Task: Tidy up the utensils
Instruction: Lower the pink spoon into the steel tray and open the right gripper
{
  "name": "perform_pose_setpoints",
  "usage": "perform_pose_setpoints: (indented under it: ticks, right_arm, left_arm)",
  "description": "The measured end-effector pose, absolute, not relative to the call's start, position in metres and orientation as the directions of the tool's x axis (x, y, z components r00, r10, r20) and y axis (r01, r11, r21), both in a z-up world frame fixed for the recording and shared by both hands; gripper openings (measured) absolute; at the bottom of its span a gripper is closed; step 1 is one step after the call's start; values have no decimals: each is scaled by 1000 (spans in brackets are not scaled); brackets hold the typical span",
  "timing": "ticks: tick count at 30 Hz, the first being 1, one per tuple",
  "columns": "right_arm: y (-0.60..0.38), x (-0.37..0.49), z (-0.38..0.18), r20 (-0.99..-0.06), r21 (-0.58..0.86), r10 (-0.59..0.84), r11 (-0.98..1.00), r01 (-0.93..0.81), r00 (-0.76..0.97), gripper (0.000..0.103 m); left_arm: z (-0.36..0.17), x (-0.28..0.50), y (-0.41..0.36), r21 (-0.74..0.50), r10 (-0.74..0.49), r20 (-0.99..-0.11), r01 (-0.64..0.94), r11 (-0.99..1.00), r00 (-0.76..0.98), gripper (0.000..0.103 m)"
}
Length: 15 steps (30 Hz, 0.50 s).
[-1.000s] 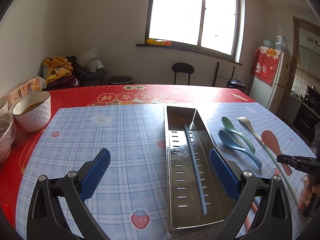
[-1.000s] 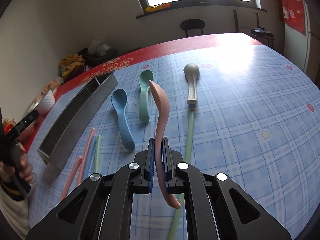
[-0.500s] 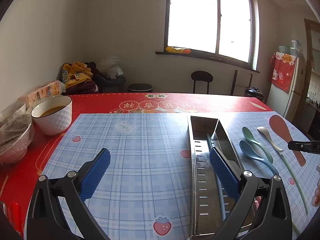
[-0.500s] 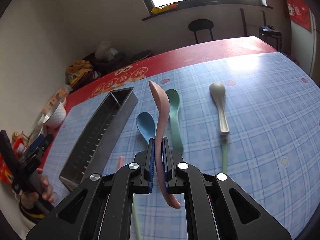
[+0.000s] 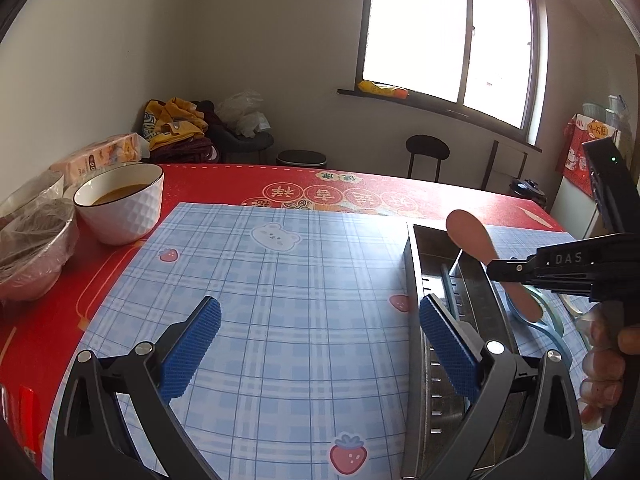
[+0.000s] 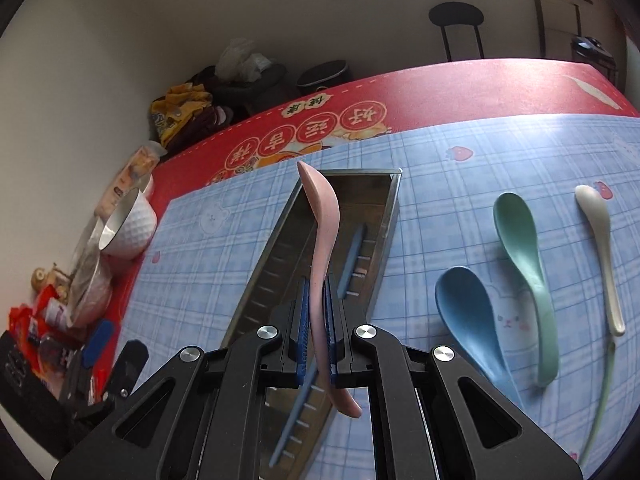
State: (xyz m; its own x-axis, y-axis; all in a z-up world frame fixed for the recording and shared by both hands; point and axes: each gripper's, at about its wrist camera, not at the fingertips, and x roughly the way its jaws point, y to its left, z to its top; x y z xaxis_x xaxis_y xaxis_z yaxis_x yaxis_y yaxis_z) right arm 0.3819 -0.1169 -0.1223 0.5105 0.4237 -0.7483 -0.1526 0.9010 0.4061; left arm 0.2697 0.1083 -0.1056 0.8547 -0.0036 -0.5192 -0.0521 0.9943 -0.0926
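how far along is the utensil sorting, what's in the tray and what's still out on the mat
Done: one blue chopstick lies in the metal tray. In hand: the right hand-held gripper is shut on the pink spoon, held over the tray. Left: the blue spoon, green spoon and white spoon lie on the mat. The left hand-held gripper is open, holding nothing.

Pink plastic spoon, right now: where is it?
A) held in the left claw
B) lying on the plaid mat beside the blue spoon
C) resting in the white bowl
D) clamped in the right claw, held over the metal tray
D: in the right wrist view the pink plastic spoon is pinched between the blue pads of the right claw, above the long perforated metal tray; the left claw is open and holds nothing.
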Motion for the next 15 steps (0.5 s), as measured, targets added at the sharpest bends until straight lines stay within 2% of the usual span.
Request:
perform_pose_setpoints:
  ticks: [15]
  right_arm:
    - [-89, 409, -151, -795, 426, 397, 904, -46, 459, 7]
  left_arm:
    - [-108, 272, 109, -97, -8, -535, -52, 994, 845, 97]
